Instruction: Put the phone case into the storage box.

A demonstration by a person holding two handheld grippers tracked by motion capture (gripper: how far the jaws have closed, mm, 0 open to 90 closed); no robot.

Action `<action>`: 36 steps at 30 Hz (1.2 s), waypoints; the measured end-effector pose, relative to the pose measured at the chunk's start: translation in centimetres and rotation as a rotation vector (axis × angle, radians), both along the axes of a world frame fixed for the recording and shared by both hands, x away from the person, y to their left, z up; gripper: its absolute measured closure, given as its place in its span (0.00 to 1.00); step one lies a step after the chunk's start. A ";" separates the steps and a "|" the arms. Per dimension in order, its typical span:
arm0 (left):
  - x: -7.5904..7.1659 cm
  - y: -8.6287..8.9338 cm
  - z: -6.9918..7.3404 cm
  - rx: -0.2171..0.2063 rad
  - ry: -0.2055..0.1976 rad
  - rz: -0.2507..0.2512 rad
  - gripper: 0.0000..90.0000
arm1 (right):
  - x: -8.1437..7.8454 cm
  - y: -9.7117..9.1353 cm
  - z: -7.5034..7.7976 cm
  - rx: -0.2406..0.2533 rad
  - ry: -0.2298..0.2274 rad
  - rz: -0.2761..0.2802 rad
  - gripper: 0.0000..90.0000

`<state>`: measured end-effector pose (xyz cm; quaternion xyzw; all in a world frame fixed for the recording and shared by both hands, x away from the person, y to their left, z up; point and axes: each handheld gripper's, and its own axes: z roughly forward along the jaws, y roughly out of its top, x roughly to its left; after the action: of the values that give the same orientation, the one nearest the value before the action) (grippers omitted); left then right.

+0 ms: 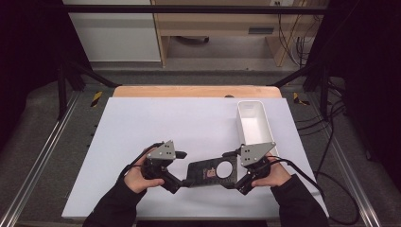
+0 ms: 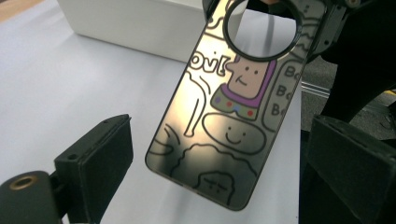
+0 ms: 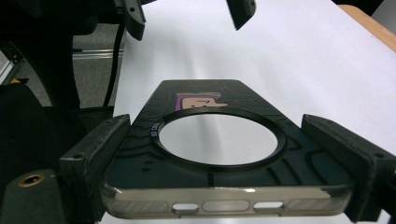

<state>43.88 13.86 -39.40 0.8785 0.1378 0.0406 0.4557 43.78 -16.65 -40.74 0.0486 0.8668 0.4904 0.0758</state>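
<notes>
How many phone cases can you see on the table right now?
1. The phone case sits near the front edge of the table, between the two grippers; the right gripper grips its end with the round hole. The white bin's inside is partly hidden.

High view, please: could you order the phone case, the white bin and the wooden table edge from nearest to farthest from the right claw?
1. Phone case: held in the right claw, to its left.
2. White bin: just beyond, on the right side.
3. Wooden table edge: farthest, at the back.
</notes>
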 end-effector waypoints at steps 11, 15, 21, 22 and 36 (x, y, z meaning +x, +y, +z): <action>0.2 0.2 -1.2 0.009 0.010 -0.015 0.05 | 0.2 0.3 1.8 -0.077 0.018 0.019 0.13; 0.2 0.1 -1.5 0.023 0.011 -0.027 0.04 | 0.4 0.7 2.3 -0.110 0.021 0.029 0.13; -0.2 -0.4 -1.6 0.050 0.015 -0.079 0.03 | 0.7 1.2 3.0 -0.146 0.019 0.039 0.13; -0.2 -0.5 -1.6 0.050 0.020 -0.082 0.03 | 0.8 1.2 3.1 -0.152 0.021 0.039 0.13; 0.2 -1.0 -2.1 0.076 0.022 -0.074 0.02 | 1.0 2.7 4.6 -0.235 0.015 0.079 0.13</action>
<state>44.11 12.84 -41.49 0.9001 0.1085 0.0193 0.4215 44.75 -13.95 -36.13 0.0089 0.9200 0.3879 0.0549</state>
